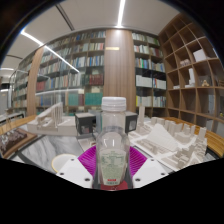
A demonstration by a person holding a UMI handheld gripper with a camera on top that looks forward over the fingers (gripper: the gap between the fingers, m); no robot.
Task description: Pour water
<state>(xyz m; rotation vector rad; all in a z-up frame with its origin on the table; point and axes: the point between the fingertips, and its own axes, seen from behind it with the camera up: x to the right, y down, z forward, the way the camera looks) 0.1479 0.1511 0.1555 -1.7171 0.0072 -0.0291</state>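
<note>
Gripper (111, 165) fingers clamped on clear water bottle (112, 145), white cap upright, bookshelves (75, 65) well beyond

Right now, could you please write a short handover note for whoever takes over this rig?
Gripper: shut on the clear water bottle, pink pads pressing both sides.
Bottle: upright, lifted in front of the camera, white cap still on.
Surroundings: white furniture and bookshelves beyond; no receiving cup or glass in view.
Done: bottle grasped.
Left: cap appears closed, so opening it, finding a container and pouring all likely remain.
</note>
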